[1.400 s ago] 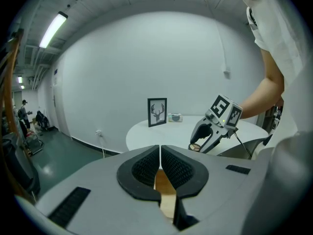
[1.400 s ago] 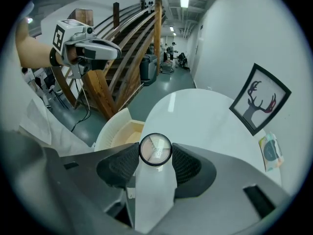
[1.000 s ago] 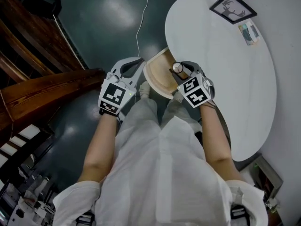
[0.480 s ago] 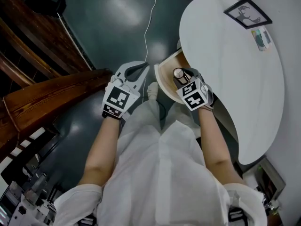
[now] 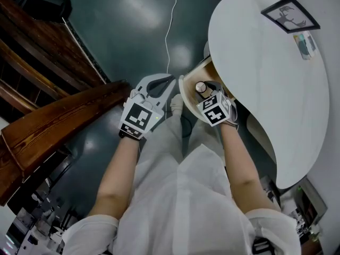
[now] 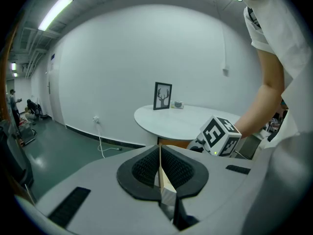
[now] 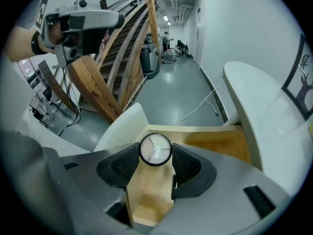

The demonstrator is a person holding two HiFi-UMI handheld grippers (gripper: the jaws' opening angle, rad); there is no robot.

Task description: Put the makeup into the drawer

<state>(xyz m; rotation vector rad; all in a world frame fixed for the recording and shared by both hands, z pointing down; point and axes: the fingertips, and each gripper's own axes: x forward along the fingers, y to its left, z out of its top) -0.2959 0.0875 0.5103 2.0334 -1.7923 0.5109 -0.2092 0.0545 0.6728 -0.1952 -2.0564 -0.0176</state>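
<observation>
1. The left hand-held gripper (image 5: 168, 81) has its jaws closed together on nothing and hangs just left of the drawer's front.
2. The drawer (image 7: 215, 146) stands pulled out from under the desk, with pale wood inside and a curved white front.
3. The makeup (image 7: 155, 150) is a small round jar with a thin black rim and a flat, glossy, silvery lid that catches the light. The right hand-held gripper (image 5: 203, 89) pinches it between its ribbed black pads over the drawer's open inside.
4. The round white desk (image 5: 265, 78) spreads to the right, with a framed picture (image 5: 290, 14) near its far edge.
</observation>
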